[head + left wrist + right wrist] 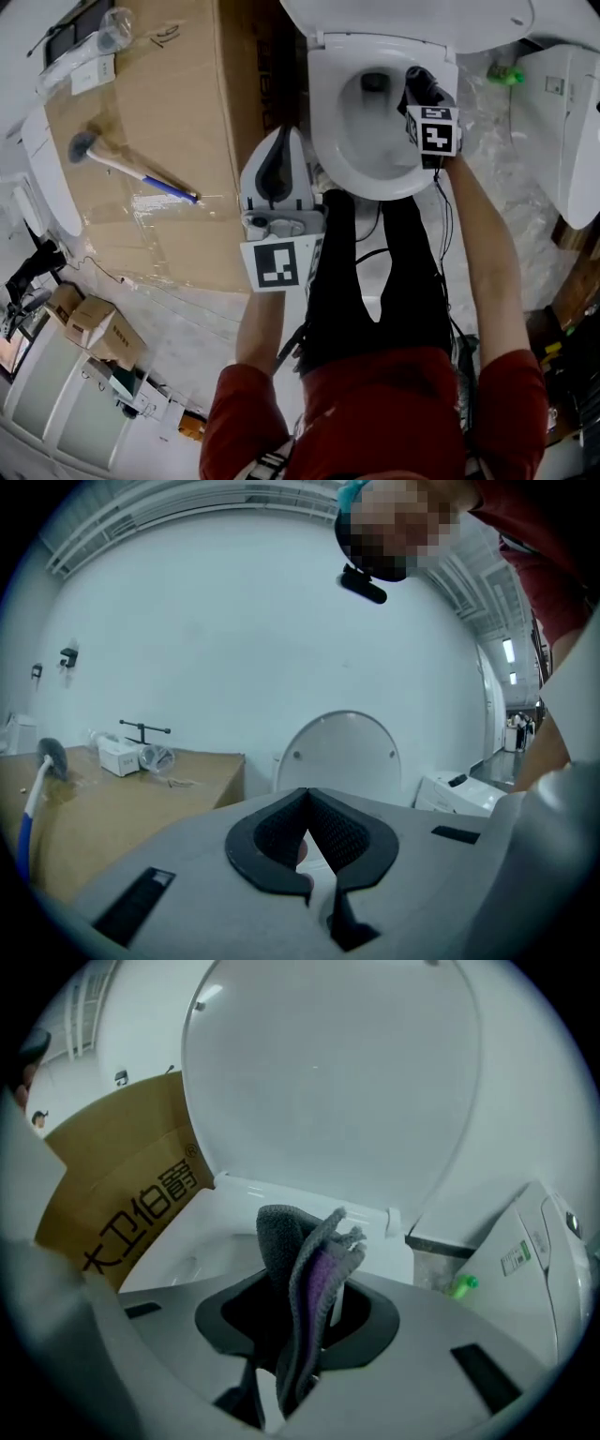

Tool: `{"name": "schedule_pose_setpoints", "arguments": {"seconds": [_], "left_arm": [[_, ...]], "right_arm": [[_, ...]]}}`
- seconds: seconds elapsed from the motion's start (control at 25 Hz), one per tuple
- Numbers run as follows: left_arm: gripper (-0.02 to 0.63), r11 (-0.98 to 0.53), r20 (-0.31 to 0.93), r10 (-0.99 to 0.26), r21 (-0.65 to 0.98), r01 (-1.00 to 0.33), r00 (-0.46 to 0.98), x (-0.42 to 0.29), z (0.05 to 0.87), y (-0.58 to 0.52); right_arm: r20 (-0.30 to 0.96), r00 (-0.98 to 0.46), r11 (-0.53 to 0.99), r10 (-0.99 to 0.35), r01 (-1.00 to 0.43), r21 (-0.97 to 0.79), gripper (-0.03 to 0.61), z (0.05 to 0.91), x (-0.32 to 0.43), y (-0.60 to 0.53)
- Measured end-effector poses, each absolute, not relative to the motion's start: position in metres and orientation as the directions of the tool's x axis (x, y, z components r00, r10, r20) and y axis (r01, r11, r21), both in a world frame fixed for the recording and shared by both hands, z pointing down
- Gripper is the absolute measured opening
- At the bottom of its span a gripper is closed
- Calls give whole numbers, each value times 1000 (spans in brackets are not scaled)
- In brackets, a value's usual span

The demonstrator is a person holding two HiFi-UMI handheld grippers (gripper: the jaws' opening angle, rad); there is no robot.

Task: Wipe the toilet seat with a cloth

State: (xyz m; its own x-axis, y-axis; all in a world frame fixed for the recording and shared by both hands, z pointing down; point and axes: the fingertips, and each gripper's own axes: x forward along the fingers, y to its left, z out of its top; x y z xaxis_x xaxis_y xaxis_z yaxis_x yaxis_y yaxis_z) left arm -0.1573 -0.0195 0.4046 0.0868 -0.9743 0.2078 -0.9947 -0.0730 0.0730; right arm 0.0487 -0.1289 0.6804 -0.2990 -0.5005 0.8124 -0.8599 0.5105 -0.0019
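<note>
Plainly soft and light, the grey cloth (pixel 292 1260) droops limply, pinched at its fold by the right gripper (pixel 302 1354) above the toilet seat (pixel 323 122). The left gripper (pixel 309 846) is clenched empty.

Grey-purple cloth (pixel 302 1274) tight between jaws of the right gripper (pixel 298 1326); beyond, upright toilet lid (pixel 328 1082); cardboard box (pixel 122 1180)

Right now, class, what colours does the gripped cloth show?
The cloth is grey with purple inside; the right gripper view shows it best.
</note>
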Motion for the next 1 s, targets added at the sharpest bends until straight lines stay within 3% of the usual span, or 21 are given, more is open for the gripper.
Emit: {"name": "schedule_pose_setpoints", "arguments": {"seconds": [0.32,0.64,1.0], "left_arm": [[12,-100,213,-971,37,-994,106,-128,321,-8],[12,-66,177,-981,75,-995,78,-109,222,5],[12,-83,89,-993,-5,-997,82,-103,125,12]], "right_arm": [[782,-395,410,-482,-890,-197,114,576,68,-23],[629,-498,459,-597,-855,-242,114,386,97,-13],[402,-530,464,-747,-848,-255,114,211,115,-11]]}}
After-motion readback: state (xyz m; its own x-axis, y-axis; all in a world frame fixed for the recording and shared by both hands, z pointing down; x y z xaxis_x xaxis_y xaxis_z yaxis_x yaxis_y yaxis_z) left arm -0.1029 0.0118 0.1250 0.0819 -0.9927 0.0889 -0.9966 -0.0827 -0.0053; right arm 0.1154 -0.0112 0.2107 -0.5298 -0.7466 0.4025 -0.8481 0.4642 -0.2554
